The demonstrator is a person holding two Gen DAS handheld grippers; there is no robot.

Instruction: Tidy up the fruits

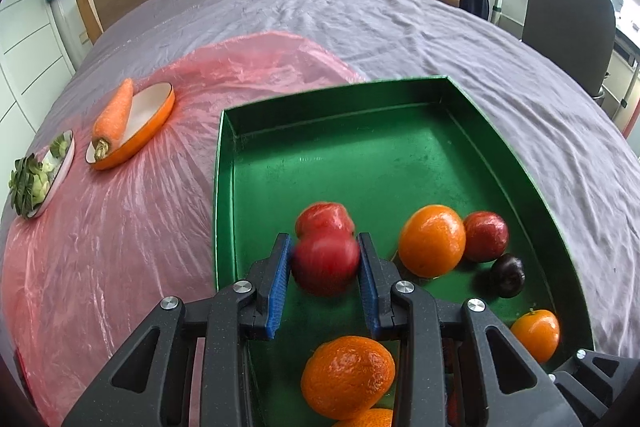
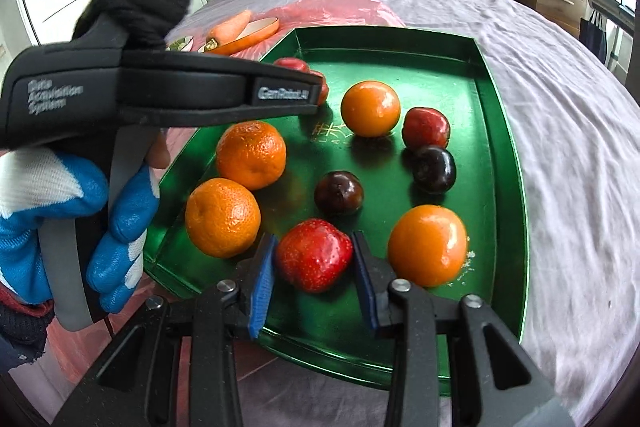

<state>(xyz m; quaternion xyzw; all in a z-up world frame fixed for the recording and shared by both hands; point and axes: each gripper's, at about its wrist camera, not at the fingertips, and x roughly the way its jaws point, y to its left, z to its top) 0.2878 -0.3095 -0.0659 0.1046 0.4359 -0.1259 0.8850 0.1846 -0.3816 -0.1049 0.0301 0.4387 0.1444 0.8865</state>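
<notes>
Now the left gripper (image 1: 325,259) is holding a red fruit (image 1: 326,263) between its blue pads (image 1: 280,283), with both pads pressing on its sides, over the green tray (image 1: 226,155). Another red fruit (image 1: 324,219) is sitting just behind the held one, touching it. An orange (image 1: 433,241) is lying to the right of them, and a third red fruit (image 1: 486,235) is touching that orange, with a dark plum (image 1: 508,275) just in front of it. Two more oranges, one near the fingers (image 1: 347,377) and one by the right wall (image 1: 536,335), are lying at the near end of the tray.

The right gripper (image 2: 314,259) is standing half open around a glossy red fruit (image 2: 314,254); whether its pads (image 2: 262,283) are really touching it, I cannot tell. Around this fruit, in the same tray (image 2: 500,131), oranges are lying on the left (image 2: 222,217) and on the right (image 2: 427,245), and a second plum (image 2: 339,193) is sitting behind it. A gloved hand (image 2: 80,211) is gripping the handle of the left tool.

Beyond the tray, on a pink plastic sheet (image 1: 120,247), a carrot (image 1: 114,115) is resting on an orange dish (image 1: 156,123), and a plate of greens (image 1: 40,179) is standing beside it. Everything is lying on a bed with a grey cover (image 1: 400,27).
</notes>
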